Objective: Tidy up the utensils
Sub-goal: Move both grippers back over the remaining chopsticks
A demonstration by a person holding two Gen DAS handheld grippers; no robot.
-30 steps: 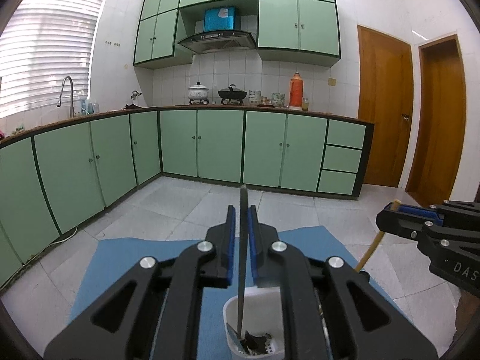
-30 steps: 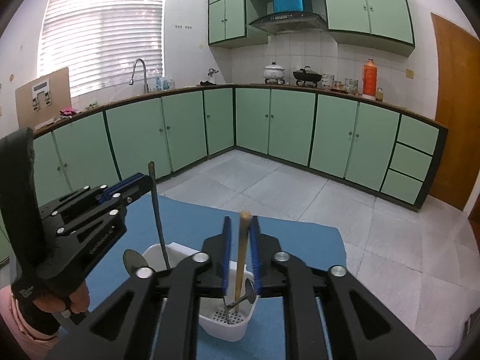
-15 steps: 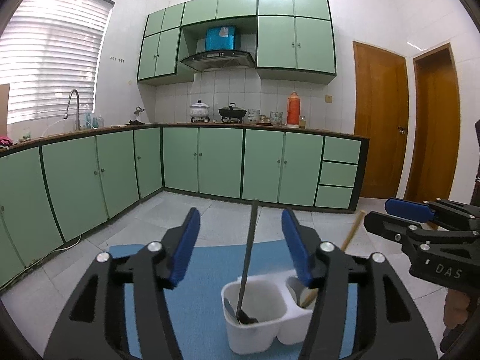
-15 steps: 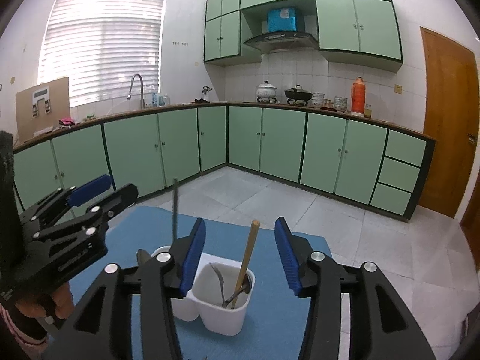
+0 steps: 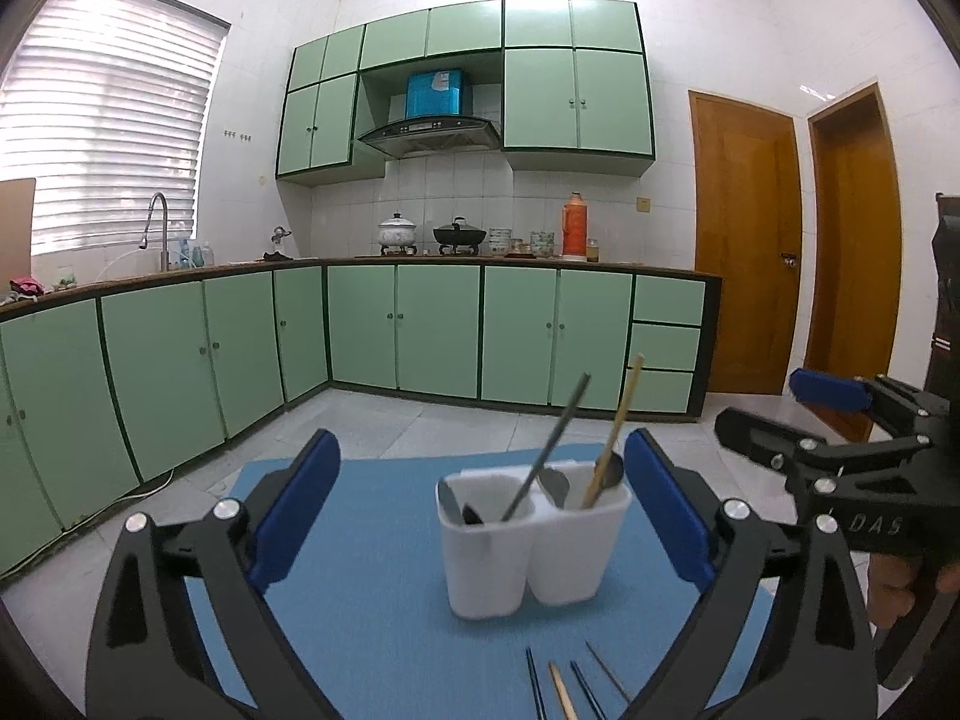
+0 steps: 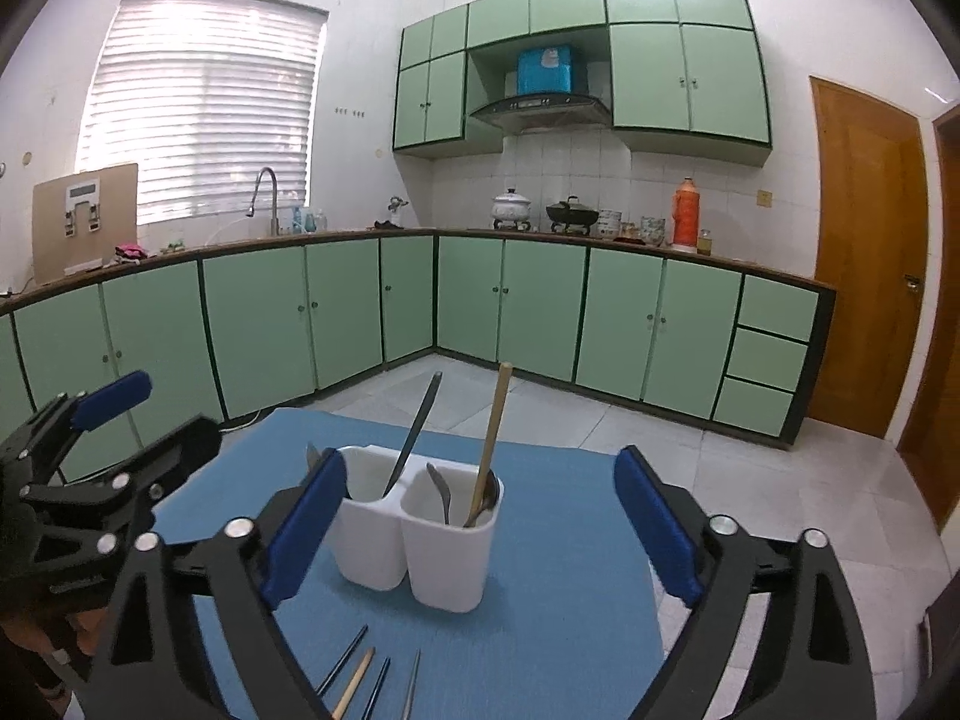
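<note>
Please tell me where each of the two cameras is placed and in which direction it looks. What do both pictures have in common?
Left wrist: sits on the left tool, looking forward and slightly down at the white caddy on the blue mat; its own open fingers show, with the right tool at the right edge.
Right wrist: sits on the right tool, facing the same caddy; the left tool shows at the left edge.
Shared: caddy, mat, loose chopsticks, green cabinets.

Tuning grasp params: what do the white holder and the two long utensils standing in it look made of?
White holder: looks like plastic, smooth matte walls, rounded moulded corners. Dark utensil: probably metal, thin flat grey handle with a dull sheen. Tan utensil: looks like wood or bamboo, matte pale brown round handle.
</note>
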